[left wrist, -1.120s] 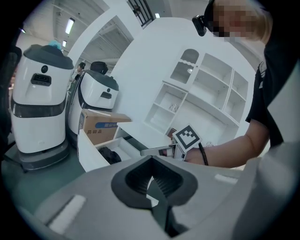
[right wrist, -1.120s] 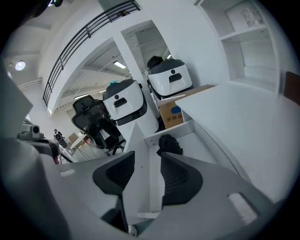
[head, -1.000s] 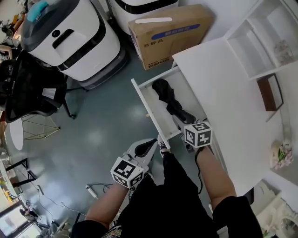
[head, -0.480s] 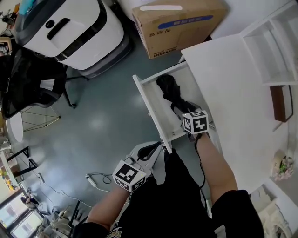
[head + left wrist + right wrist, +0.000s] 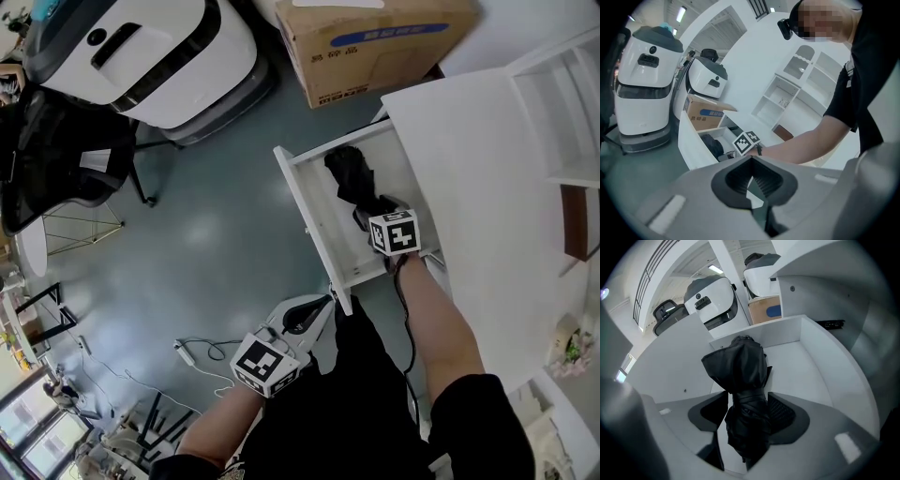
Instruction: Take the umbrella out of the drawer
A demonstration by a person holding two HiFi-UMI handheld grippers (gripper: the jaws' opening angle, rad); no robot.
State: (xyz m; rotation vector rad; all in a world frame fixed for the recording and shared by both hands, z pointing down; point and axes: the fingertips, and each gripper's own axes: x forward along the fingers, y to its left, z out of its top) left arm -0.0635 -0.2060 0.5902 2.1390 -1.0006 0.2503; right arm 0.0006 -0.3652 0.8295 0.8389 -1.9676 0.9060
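Observation:
A black folded umbrella (image 5: 349,173) lies in the open white drawer (image 5: 305,202) that is pulled out from under the desk. My right gripper (image 5: 373,212) reaches into the drawer from the near end. In the right gripper view its jaws are closed on the umbrella (image 5: 740,376) near the strap, and the right gripper (image 5: 747,416) pads press both sides of the fabric. My left gripper (image 5: 314,314) hangs low by the drawer's near corner, shut and empty. In the left gripper view the left gripper (image 5: 752,159) points at the drawer (image 5: 693,145) and the umbrella (image 5: 712,145).
The white desk top (image 5: 478,187) runs along the drawer's right. A cardboard box (image 5: 375,37) stands on the floor behind the drawer. Left of it are a white machine (image 5: 141,47) and a black chair (image 5: 56,141). A cable (image 5: 202,352) lies on the floor.
My right gripper has moved forward along the drawer onto the umbrella. The left gripper has stayed low near the drawer's near corner.

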